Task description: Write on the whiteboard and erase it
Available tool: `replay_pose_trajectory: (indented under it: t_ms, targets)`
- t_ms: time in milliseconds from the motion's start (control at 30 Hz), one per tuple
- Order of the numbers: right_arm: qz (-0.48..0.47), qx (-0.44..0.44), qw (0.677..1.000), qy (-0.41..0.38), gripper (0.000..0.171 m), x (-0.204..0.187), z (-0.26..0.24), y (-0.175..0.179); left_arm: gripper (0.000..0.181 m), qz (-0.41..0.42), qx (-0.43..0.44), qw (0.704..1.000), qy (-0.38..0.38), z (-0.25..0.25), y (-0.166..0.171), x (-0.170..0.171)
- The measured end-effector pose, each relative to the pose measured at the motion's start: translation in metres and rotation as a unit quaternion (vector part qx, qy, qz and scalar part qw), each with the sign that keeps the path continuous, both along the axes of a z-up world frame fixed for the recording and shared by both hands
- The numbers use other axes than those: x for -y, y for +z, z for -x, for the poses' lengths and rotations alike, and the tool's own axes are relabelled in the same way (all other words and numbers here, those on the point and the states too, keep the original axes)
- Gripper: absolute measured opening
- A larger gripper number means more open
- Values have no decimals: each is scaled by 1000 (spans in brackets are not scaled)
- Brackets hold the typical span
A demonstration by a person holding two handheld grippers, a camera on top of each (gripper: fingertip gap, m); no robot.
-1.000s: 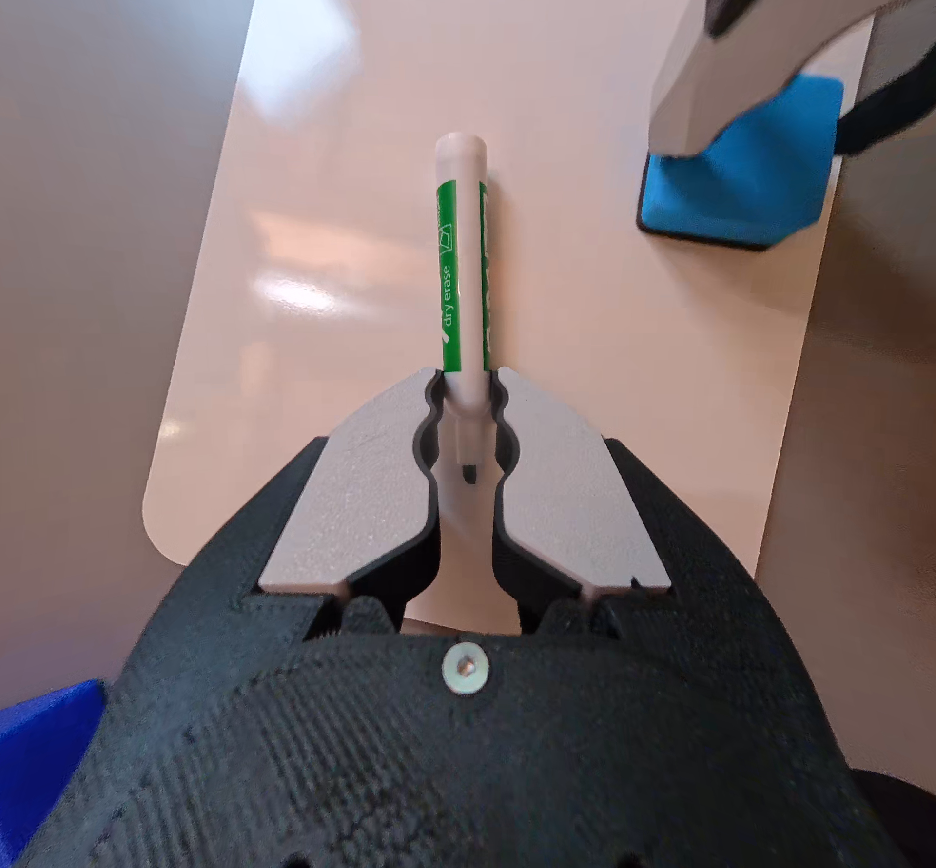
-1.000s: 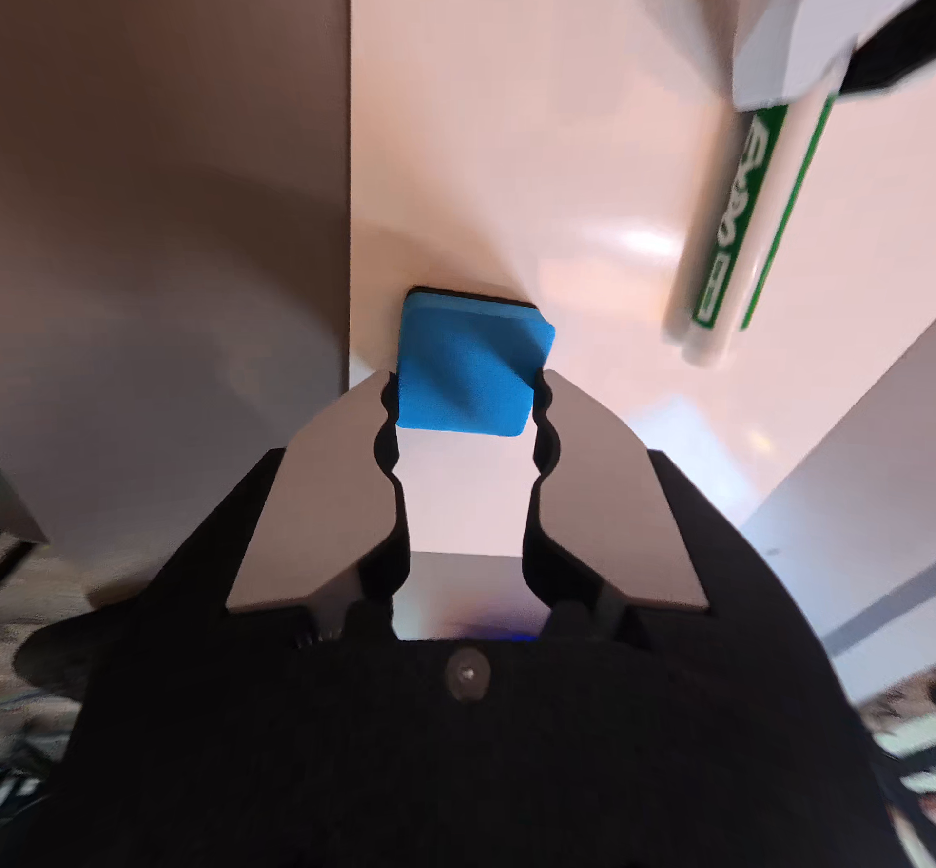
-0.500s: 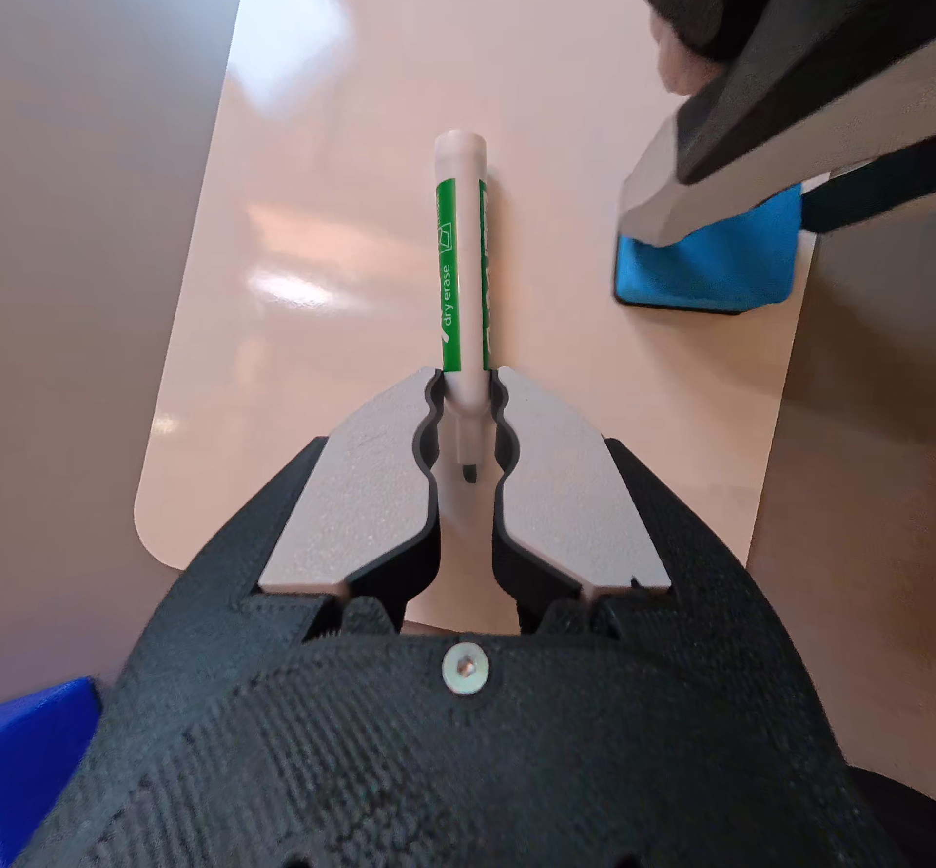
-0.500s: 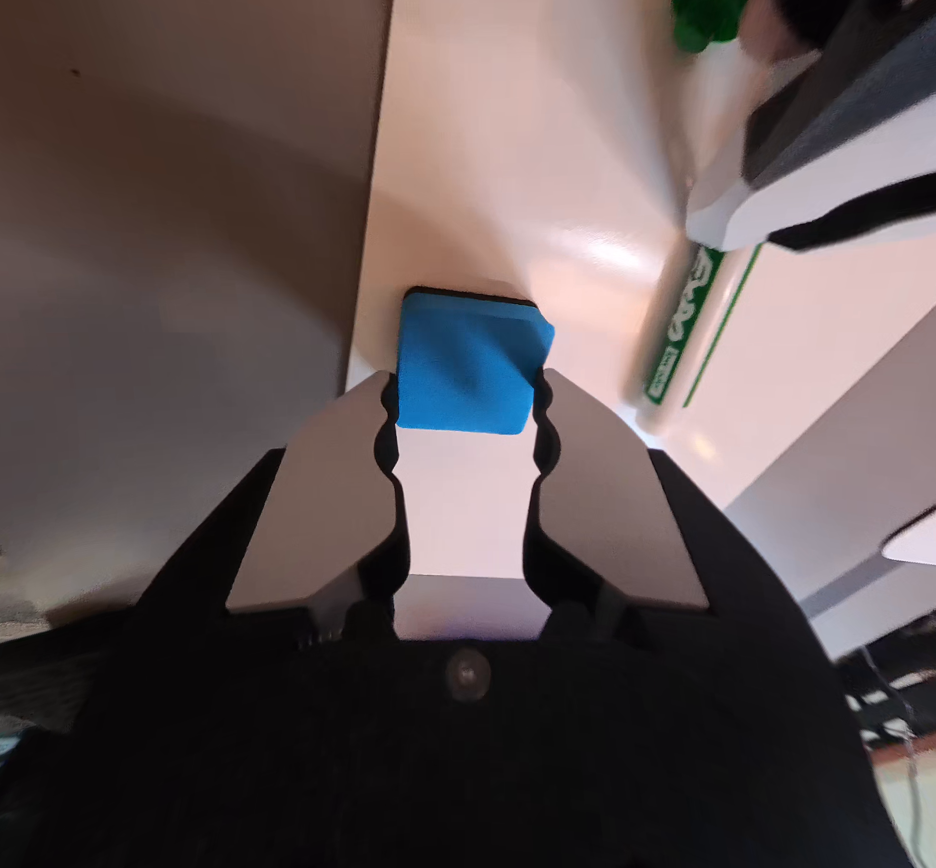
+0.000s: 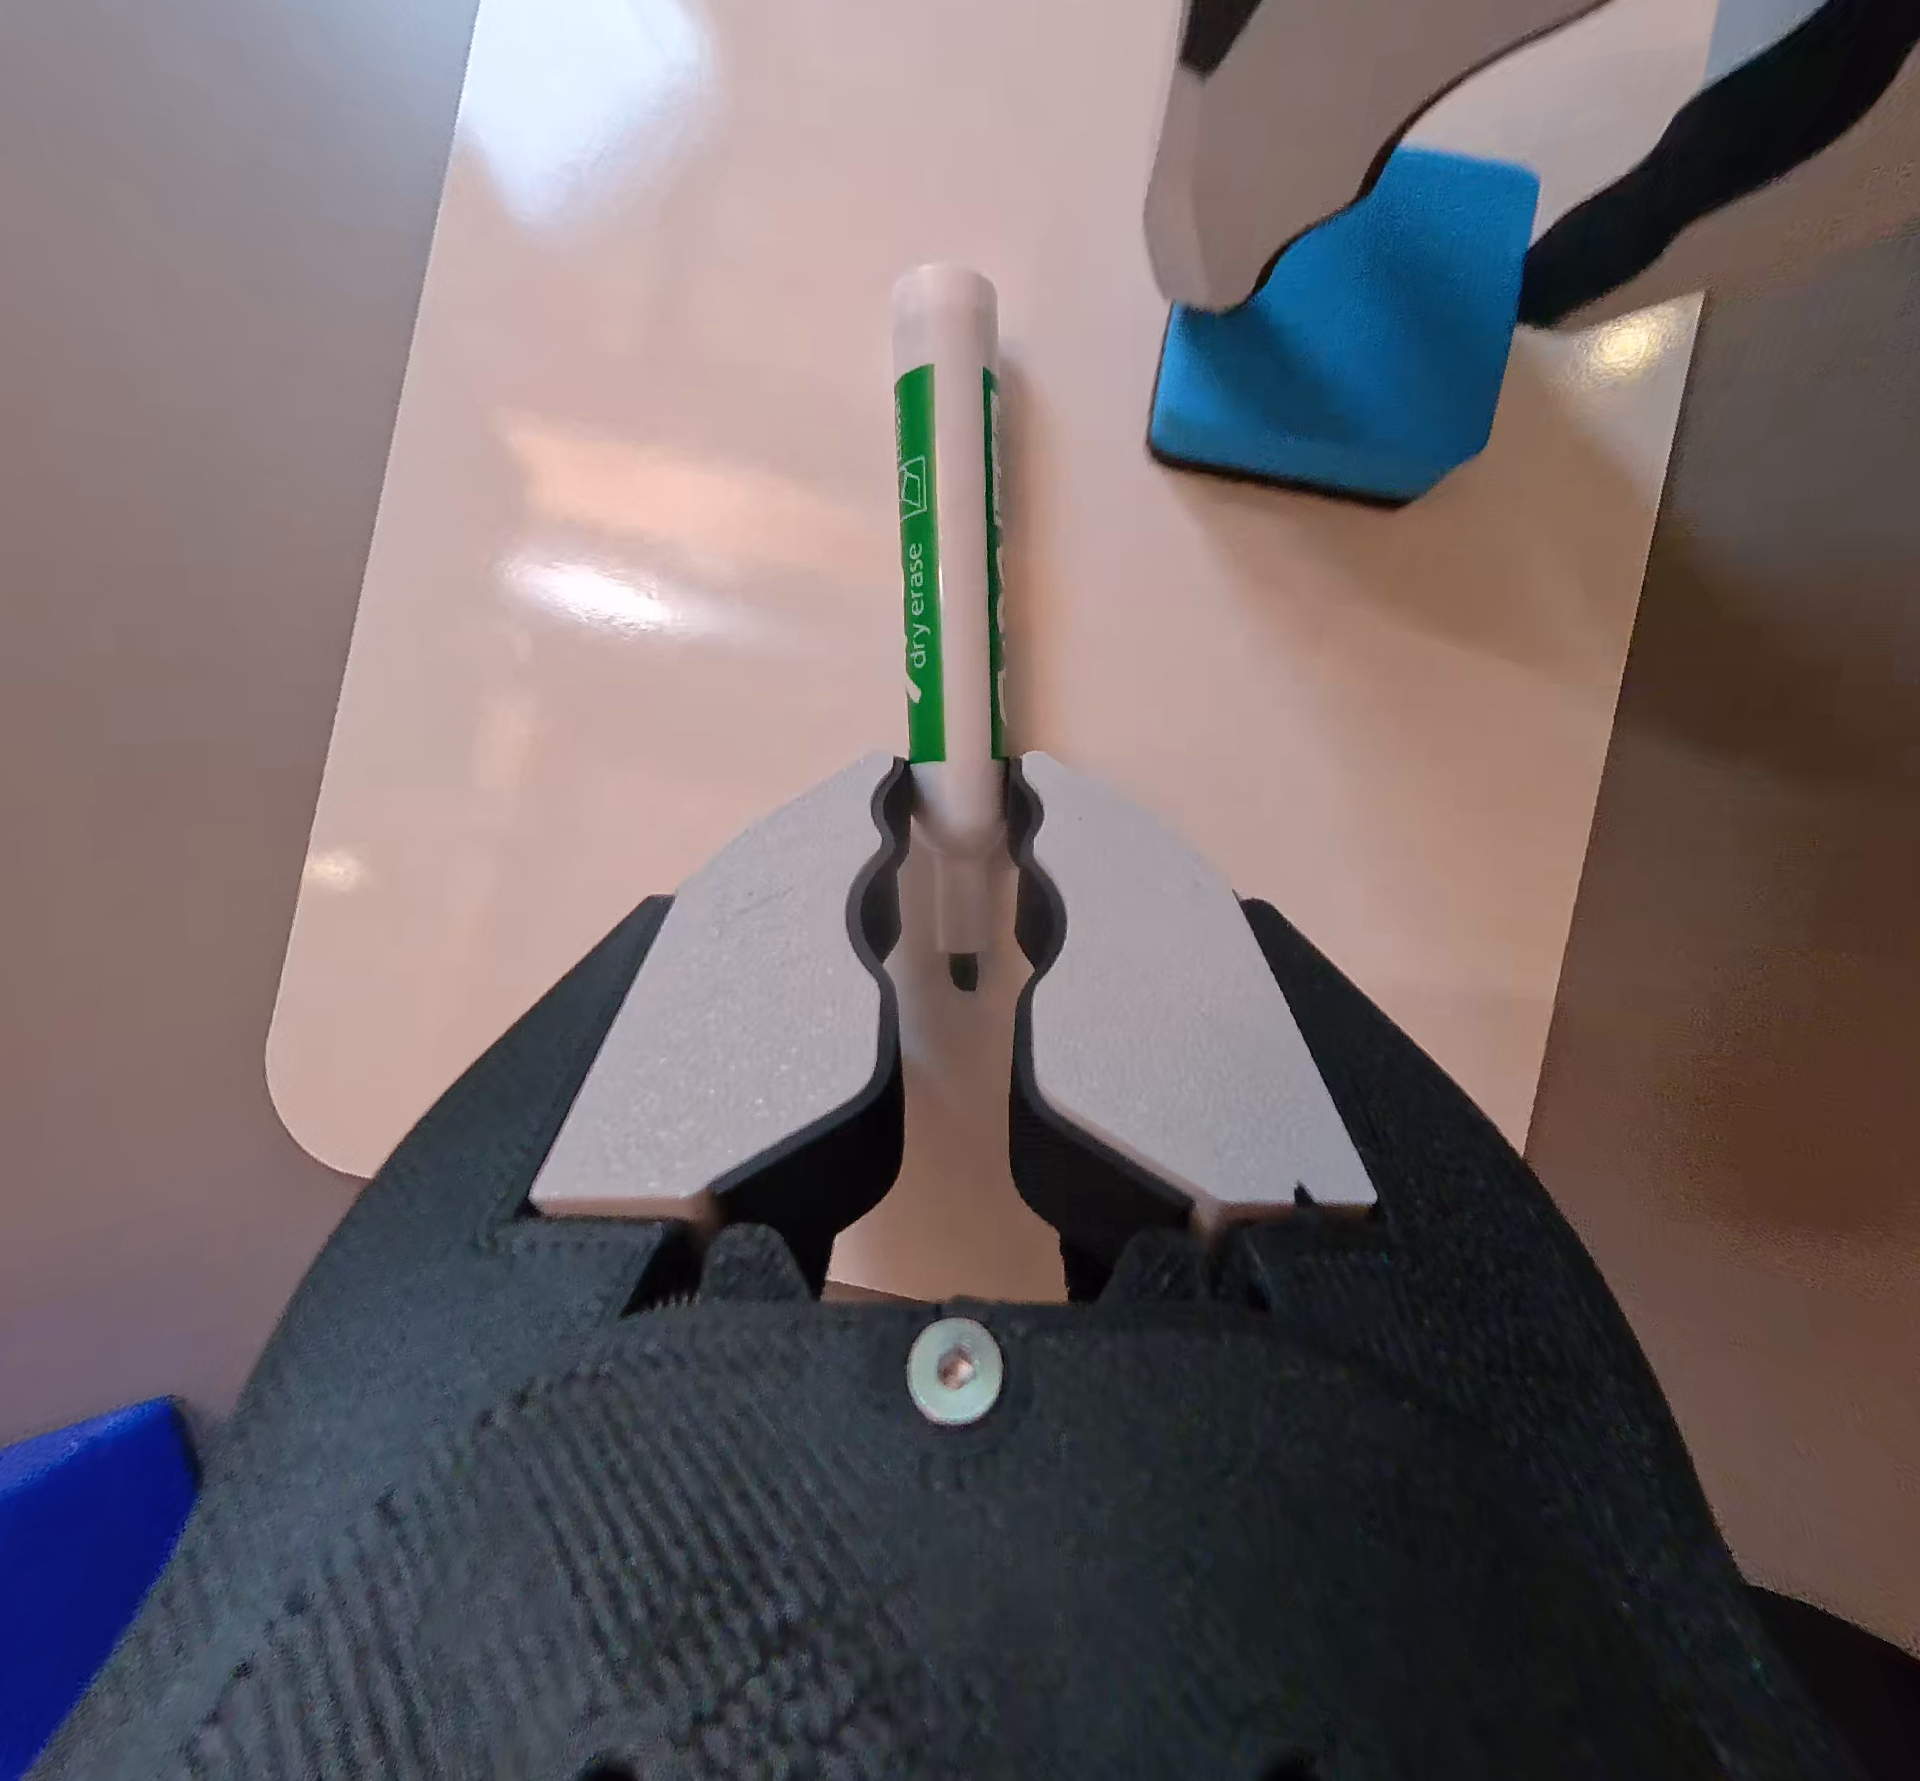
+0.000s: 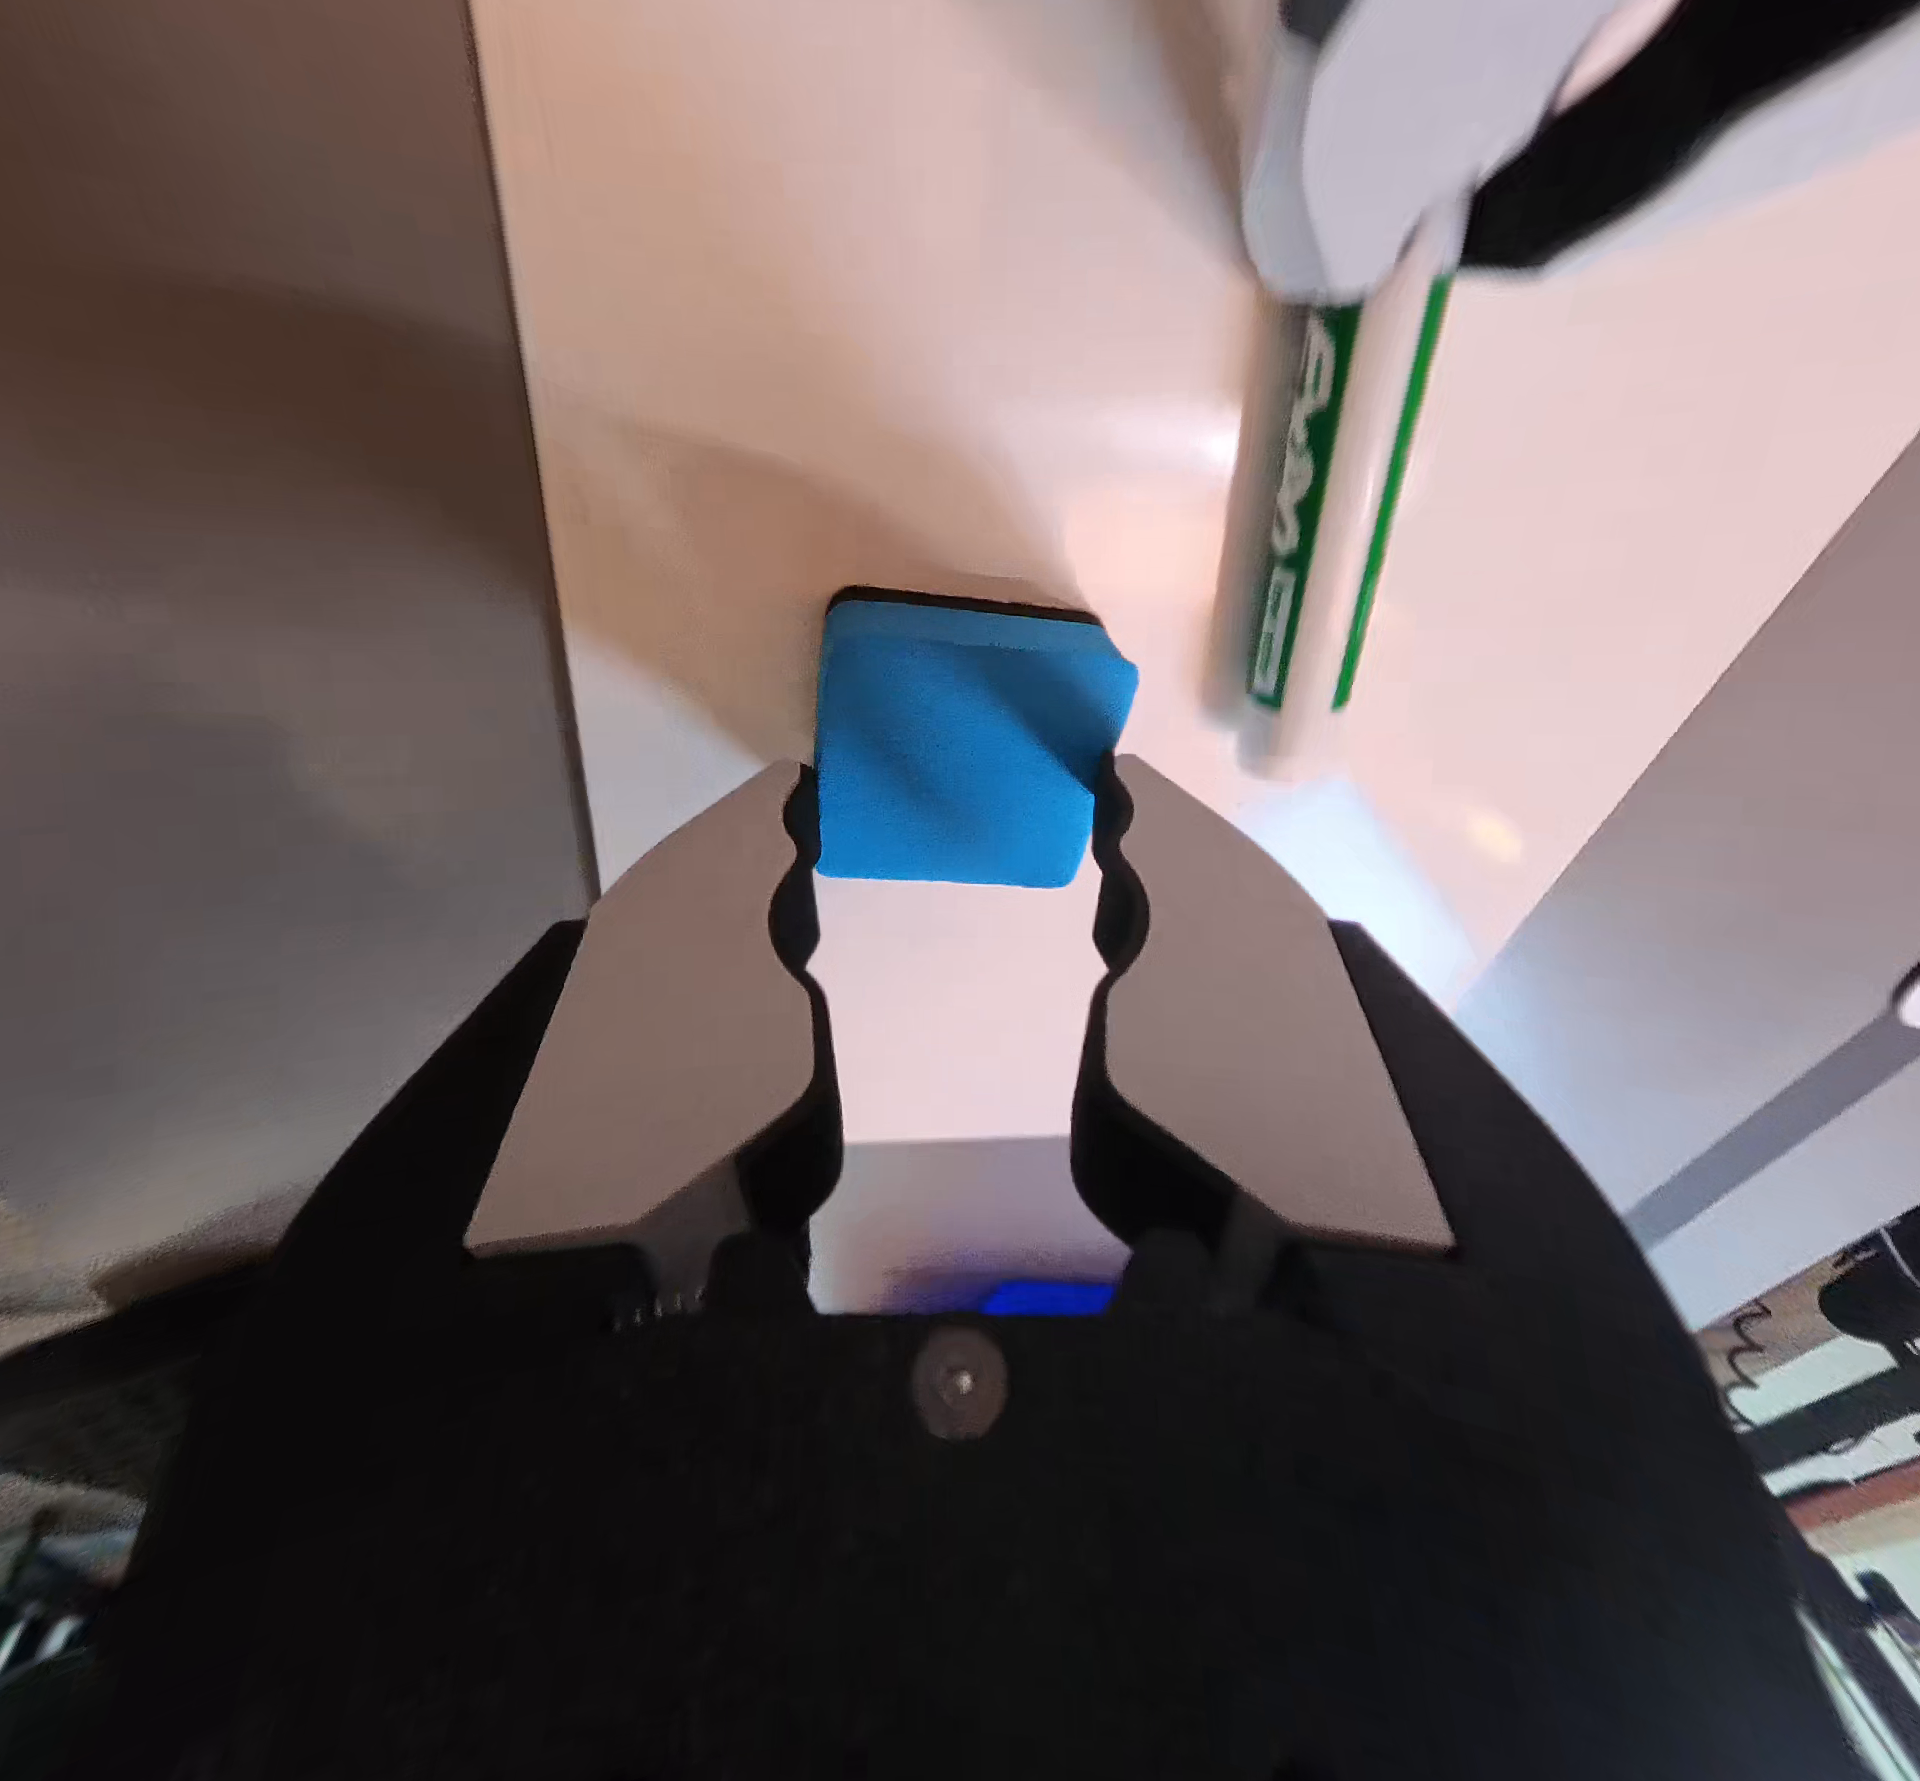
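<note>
My left gripper [image 5: 956, 781] is shut on an uncapped green and white dry-erase marker [image 5: 948, 526], its dark tip toward the camera, over the whiteboard [image 5: 623, 588]. My right gripper [image 6: 951, 775] is shut on a blue eraser block [image 6: 961, 755] with a black underside, pressed on the whiteboard [image 6: 831, 277] near its edge. The eraser [image 5: 1340, 360] and right gripper [image 5: 1299, 69] show at the upper right of the left wrist view. The marker [image 6: 1320, 526] and left gripper [image 6: 1455, 110] show at the upper right of the right wrist view. I see no marks on the board.
The board lies on a brown table [image 5: 187, 381]. A blue object [image 5: 73, 1565] sits at the lower left corner of the left wrist view. Cluttered surroundings [image 6: 1829, 1399] show beyond the table's edge at the right of the right wrist view. About 10 cm separates my left fingertips from my right.
The right gripper with the eraser slid across the board toward the left gripper, then back away. The marker stays held in the left gripper.
</note>
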State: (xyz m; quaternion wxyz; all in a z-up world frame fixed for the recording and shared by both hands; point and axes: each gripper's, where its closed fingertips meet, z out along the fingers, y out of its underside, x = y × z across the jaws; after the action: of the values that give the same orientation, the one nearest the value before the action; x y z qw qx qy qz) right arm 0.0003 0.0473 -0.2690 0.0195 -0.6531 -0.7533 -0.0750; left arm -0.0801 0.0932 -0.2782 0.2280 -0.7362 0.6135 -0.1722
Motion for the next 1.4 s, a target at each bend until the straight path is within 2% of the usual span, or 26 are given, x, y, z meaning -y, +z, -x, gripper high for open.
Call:
replay_pose_trajectory:
  t_ms: [67, 167, 233, 333, 400, 467, 533, 633, 733, 800, 867, 933, 1000, 1133, 1333, 1400]
  targets:
    - [11, 20, 1000, 16, 51, 8, -11, 0, 18, 1, 1, 1000, 0, 0, 0, 0]
    - [11, 11, 998, 58, 51, 29, 8, 0, 18, 3, 0, 1000, -2, 0, 0, 0]
    - [-3, 8, 999, 46, 51, 18, 15, 0, 18, 2, -2, 1000, -3, 0, 0, 0]
    - [3, 24, 1000, 5, 51, -1, -5, 0, 18, 0, -1, 1000, -2, 0, 0, 0]
    - [24, 32, 999, 25, 51, 15, -10, 1, 18, 0, -2, 1000, -4, 0, 0, 1]
    - [24, 16, 998, 62, 51, 34, 8, 0, 18, 3, -2, 1000, -6, 0, 0, 1]
    - [6, 1, 998, 60, 51, 25, 20, 0, 18, 3, -1, 1000, -5, 0, 0, 1]
    - [9, 7, 1000, 18, 51, 2, -6, 0, 18, 2, 1, 1000, -3, 0, 0, 1]
    - [52, -13, 998, 21, 51, 17, -29, 6, 18, 6, 4, 1000, -5, 0, 0, 1]
    - [15, -64, 997, -31, 52, -14, -39, 22, 18, 6, 4, 1000, -5, 0, 0, 1]
    - [-20, -102, 986, -128, 52, -66, -64, 42, 18, 2, 2, 1000, -5, 0, 0, 1]
    - [-53, -109, 970, -212, 52, -118, -100, 50, 18, 1, 1, 1000, -9, -1, 0, 4]
    - [-61, -85, 963, -247, 52, -151, -130, 45, 18, -4, -3, 1000, -11, -2, 0, 4]
    - [-41, -35, 974, -219, 52, -178, -158, 24, 18, -13, -8, 1000, -15, -2, 0, 4]
    - [-14, 6, 989, -148, 53, -175, -161, -2, 18, -5, -2, 1000, -20, -3, 0, 4]
    - [-32, 9, 990, -139, 62, -177, -161, -1, 18, -5, 0, 1000, -23, -3, 0, 4]
